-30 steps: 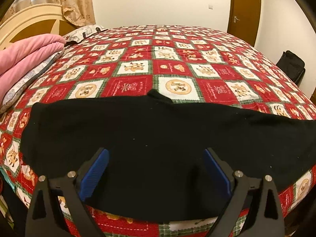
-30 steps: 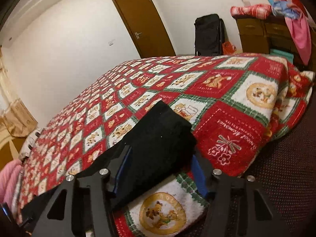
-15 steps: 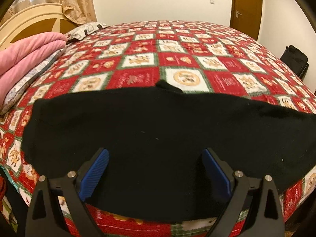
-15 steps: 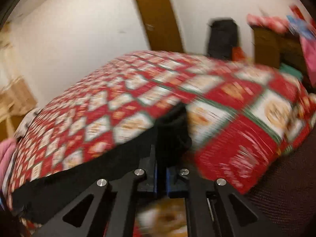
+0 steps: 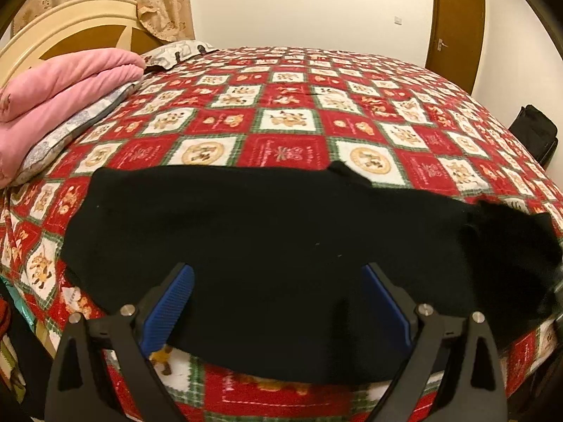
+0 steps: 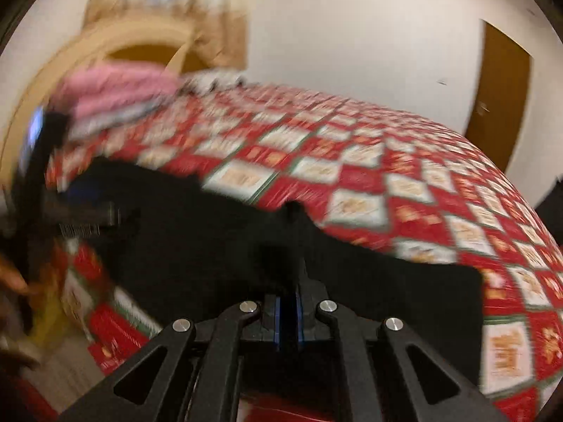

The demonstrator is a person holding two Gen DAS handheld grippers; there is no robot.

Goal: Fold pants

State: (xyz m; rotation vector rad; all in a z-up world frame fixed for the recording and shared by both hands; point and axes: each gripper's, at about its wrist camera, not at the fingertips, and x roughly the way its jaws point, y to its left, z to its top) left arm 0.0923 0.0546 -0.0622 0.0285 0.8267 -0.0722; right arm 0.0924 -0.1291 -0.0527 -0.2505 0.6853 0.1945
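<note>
The soft, limp black pants, best taken at hem corners, are clenched by the right gripper, while the left gripper is held spread wide above them.

Bedroom with plain cream walls under warm indoor light; a bed fills most of the room, covered by a red, white and green patchwork quilt with bear motifs, and has a curved cream headboard at the left. Folded pink blanket on a patterned pillow near the headboard, beige patterned curtains behind it. Brown wooden door with a lever handle at right, a light switch beside it, and a black bag against the right wall.
</note>
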